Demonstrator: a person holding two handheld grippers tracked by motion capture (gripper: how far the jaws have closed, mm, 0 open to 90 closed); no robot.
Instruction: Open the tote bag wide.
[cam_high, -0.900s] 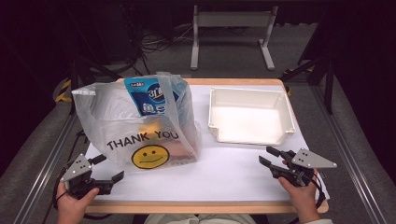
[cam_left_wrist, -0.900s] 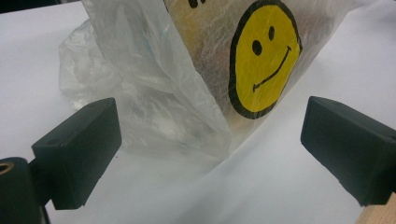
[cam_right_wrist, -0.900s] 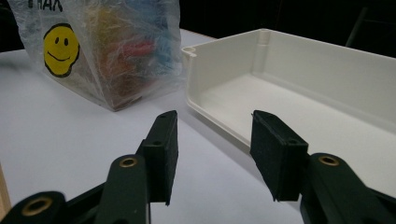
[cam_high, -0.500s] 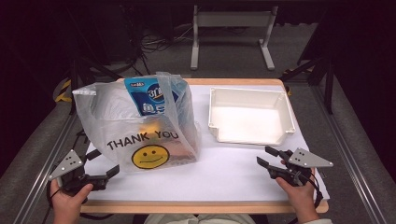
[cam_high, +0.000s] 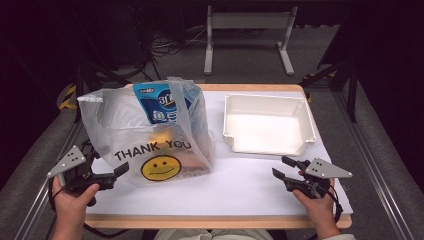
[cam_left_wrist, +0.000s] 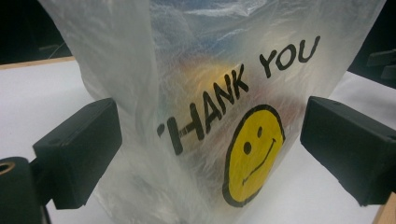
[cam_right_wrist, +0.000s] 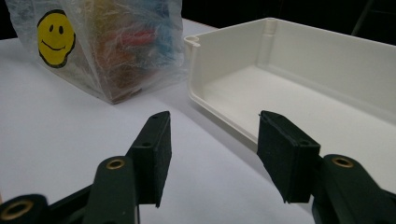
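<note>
Both your grippers wait open at the near edge, bag ahead

Your left gripper (cam_high: 117, 172) stands spread just beside the plastic bag (cam_high: 150, 135), its near corner between the jaws, untouched. Your right gripper (cam_high: 283, 168), well right of the bag, gapes empty, level. Beyond it, right of the bag, sits the white tray (cam_high: 267, 102).

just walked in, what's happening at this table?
A person holds a claw in each hand at a white table. The left claw is open right at the front of a clear plastic bag printed THANK YOU with a smiley; the bag stands upright with snack packets inside. In the left gripper view the bag sits between the pads, not pinched. The right claw is open, holding nothing, just in front of an empty white tray. Nothing is lifted yet.
</note>
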